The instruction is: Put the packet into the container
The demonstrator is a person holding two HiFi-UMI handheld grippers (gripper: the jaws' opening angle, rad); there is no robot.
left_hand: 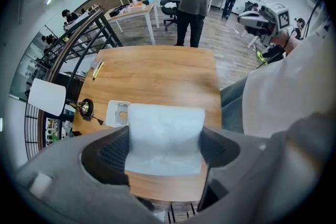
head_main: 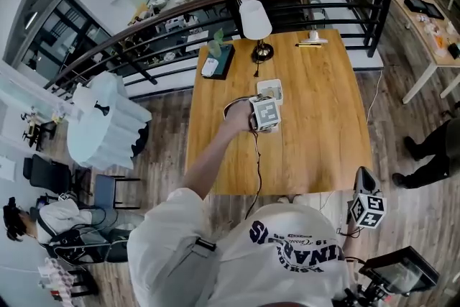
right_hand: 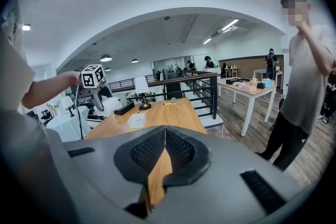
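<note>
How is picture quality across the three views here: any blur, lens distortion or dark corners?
Head view: evenly lit and fairly sharp, though the fisheye lens bows the dark curved railing. Left gripper view: the white soft packet and the wooden table look smeared, and the corners are black. Right gripper view: sharp, black corners, with a mosaic patch over the standing person's face.

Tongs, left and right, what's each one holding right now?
Left tongs: closed on the white packet.
Right tongs: closed, empty.
</note>
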